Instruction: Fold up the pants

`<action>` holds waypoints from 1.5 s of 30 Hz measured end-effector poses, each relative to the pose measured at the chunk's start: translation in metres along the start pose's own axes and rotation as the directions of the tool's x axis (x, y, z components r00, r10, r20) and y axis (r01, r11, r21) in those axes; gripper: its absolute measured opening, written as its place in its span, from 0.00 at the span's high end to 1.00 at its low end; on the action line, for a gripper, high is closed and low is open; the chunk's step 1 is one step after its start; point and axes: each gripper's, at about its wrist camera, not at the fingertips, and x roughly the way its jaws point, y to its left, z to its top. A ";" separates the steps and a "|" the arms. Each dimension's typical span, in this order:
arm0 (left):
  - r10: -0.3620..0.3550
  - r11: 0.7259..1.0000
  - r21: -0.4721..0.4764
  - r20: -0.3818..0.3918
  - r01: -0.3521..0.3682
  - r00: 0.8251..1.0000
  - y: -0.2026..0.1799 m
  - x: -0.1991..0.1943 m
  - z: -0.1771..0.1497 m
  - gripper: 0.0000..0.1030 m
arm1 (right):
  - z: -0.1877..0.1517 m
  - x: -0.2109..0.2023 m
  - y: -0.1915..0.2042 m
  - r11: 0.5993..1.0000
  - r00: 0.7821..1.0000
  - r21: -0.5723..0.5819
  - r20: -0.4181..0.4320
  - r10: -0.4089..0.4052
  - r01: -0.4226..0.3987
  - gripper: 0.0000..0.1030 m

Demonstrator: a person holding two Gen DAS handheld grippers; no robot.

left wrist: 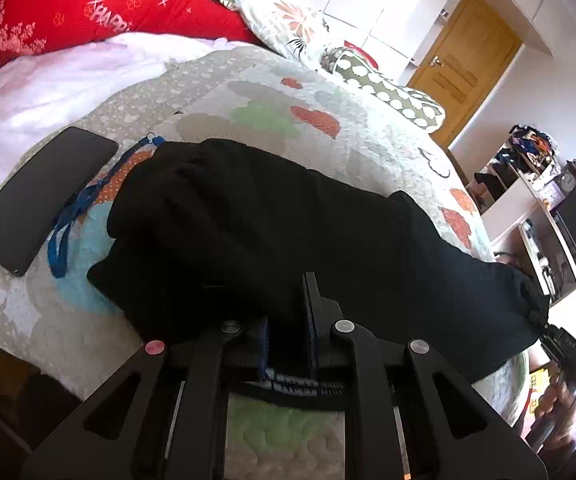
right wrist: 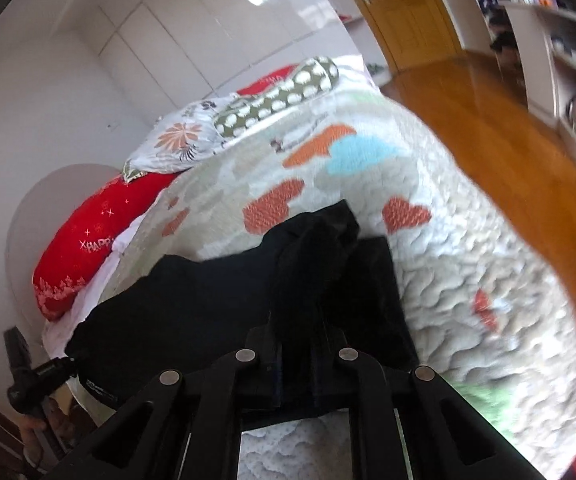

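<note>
Black pants (left wrist: pixel 288 216) lie stretched across a patterned quilt (left wrist: pixel 272 92) on a bed, their waist end bunched at the left. My left gripper (left wrist: pixel 288 300) is shut on the near edge of the pants; black fabric covers its left finger. In the right wrist view the pants (right wrist: pixel 192 300) run from the gripper away to the left. My right gripper (right wrist: pixel 299 312) is shut on the other end of the pants, and a fold of fabric stands up between its fingers. The right gripper also shows at the far right of the left wrist view (left wrist: pixel 567 344).
A black phone (left wrist: pixel 44 196) and a blue lanyard (left wrist: pixel 84 200) lie on the quilt left of the pants. A red pillow (left wrist: pixel 100 4) and floral pillows (left wrist: pixel 288 20) sit at the head of the bed. Shelves (left wrist: pixel 535 184) and a wooden door (left wrist: pixel 467 64) stand to the right.
</note>
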 end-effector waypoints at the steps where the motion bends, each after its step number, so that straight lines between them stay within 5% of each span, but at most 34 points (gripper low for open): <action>1: 0.001 1.000 -0.002 -0.010 -0.001 1.000 0.002 0.003 -0.002 0.87 | -0.002 0.000 -0.004 1.000 1.000 0.007 -0.007 -0.006 0.006 0.91; 4: 0.025 1.000 -0.015 -0.051 -0.026 0.998 0.013 0.016 -0.011 0.87 | -0.017 0.016 -0.018 0.999 0.994 0.034 -0.107 -0.028 0.032 0.91; 11: 0.011 1.000 -0.016 -0.047 -0.011 0.999 0.016 0.014 -0.011 0.87 | -0.017 0.006 -0.036 0.988 0.995 0.151 -0.100 0.028 -0.012 0.86; 15: -0.012 0.999 -0.044 -0.066 0.009 0.998 0.025 0.010 -0.015 0.83 | -0.010 -0.018 -0.033 0.986 0.992 0.114 -0.043 -0.118 0.122 0.72; 20: 0.029 0.999 -0.035 -0.034 -0.030 0.999 0.032 -0.008 -0.017 0.69 | 0.007 -0.048 -0.025 0.970 0.970 0.076 0.061 -0.234 0.229 0.71; 22: 0.052 0.997 -0.048 -0.006 -0.053 0.999 0.040 -0.019 -0.015 0.69 | 0.012 -0.050 -0.017 0.978 0.975 0.066 0.085 -0.204 0.199 0.71; 24: 0.070 0.994 -0.083 0.015 -0.069 0.997 0.054 -0.027 -0.011 0.55 | 0.014 -0.041 -0.001 0.992 0.990 0.022 0.068 -0.126 0.124 0.70; 29: 0.091 0.983 -0.166 0.036 -0.084 0.995 0.077 -0.033 0.000 0.49 | -0.001 0.008 0.058 0.988 0.992 -0.106 -0.072 0.107 -0.114 0.70; 33: 0.084 0.983 -0.167 0.018 -0.080 0.996 0.079 -0.021 0.012 0.48 | -0.026 0.056 0.114 0.940 0.937 -0.163 -0.237 0.258 -0.300 0.62; 40: 0.102 0.979 -0.177 0.023 -0.096 0.995 0.079 0.000 0.024 0.47 | -0.084 0.100 0.215 0.797 0.845 -0.364 -0.434 0.312 -0.482 0.60; 41: 0.103 0.980 -0.176 0.034 -0.095 0.994 0.078 -0.001 0.024 0.51 | -0.091 0.102 0.224 0.777 0.840 -0.393 -0.448 0.306 -0.492 0.60; 43: 0.106 0.983 -0.155 0.062 -0.095 0.992 0.075 -0.006 0.026 0.73 | -0.107 0.104 0.240 0.725 0.836 -0.465 -0.469 0.285 -0.508 0.59; 44: 0.088 0.987 -0.142 0.064 -0.078 0.994 0.073 -0.008 0.026 0.88 | -0.114 0.105 0.246 0.704 0.844 -0.503 -0.464 0.271 -0.502 0.59; 45: 0.079 0.988 -0.135 0.062 -0.070 0.995 0.072 -0.008 0.028 0.89 | -0.119 0.107 0.252 0.683 0.862 -0.551 -0.444 0.245 -0.478 0.59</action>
